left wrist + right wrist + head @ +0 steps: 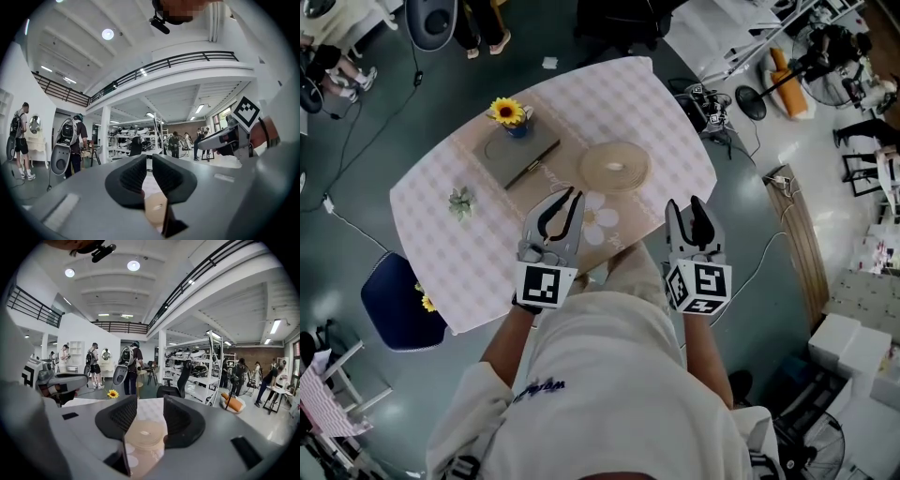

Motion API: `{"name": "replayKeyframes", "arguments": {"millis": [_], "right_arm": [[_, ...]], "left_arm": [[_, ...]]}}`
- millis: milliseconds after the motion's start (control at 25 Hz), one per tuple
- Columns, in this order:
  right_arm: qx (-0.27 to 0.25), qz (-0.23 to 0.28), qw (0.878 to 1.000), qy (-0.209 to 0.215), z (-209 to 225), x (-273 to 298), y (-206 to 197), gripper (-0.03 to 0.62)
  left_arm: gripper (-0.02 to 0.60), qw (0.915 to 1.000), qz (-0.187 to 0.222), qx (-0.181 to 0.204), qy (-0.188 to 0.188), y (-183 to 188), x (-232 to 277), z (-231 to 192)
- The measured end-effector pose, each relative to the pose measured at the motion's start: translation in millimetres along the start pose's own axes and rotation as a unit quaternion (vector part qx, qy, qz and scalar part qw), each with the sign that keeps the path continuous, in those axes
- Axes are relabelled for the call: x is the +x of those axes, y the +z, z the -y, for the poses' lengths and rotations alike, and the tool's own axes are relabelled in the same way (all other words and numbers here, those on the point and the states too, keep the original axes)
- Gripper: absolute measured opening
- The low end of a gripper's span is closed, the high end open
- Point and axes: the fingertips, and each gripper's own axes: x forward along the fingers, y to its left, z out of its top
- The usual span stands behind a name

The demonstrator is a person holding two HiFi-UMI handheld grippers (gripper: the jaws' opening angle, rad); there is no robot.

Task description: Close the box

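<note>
Box: round, tan (614, 167), on the brown daisy-print runner (600, 220) of the checked table (675, 131), near its middle. Flat top face with a raised rim; lid seam not resolvable.

Left gripper (572, 195): held above the near table edge, well apart from the box. Jaws almost together, only a thin slit between the pads, nothing in it.

Right gripper (686, 206): held beside the left one, to the right, also clear of the box. Jaws partly apart, empty; the box shows through the gap, on the table beyond.

Left of the box: flat grey book-like item (517, 155); sunflower in a blue pot (508, 112) at its far corner.
</note>
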Motion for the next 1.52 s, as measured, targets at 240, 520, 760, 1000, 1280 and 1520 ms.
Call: {"name": "replayKeyframes", "arguments": {"millis": [240,520,760,1000,1280,1520], "right_arm": [[-0.011,0.01,1.0,0.008,2.9,-9.5,14.8,0.164],[-0.01,0.038,0.999,0.023,18.1,-18.2,33.4,0.12],[-0.005,0.048,0.998,0.032,26.6,-30.7,23.0,0.097],[-0.011,0.057,0.998,0.026,31.3,-42.7,18.4,0.063],[-0.001,0.066,0.997,0.035,32.9,-53.3,16.5,0.04],[0.003,0.073,0.996,0.05,30.4,-57.9,14.8,0.031]], "left_arm": [[0.006,1.0,-0.004,0.001,0.007,8.1,-0.1,1.7],[0.003,0.9995,-0.016,-0.004,0.025,20.8,-0.9,15.4],[0.003,0.9993,-0.016,-0.004,0.035,19.5,-6.3,32.5],[0.003,0.9992,-0.016,-0.012,0.034,15.1,-8.4,44.2],[0.003,0.9993,-0.009,-0.013,0.034,19.0,-10.8,56.9],[0.002,0.9989,-0.014,-0.011,0.044,20.2,-20.6,62.5]]}}
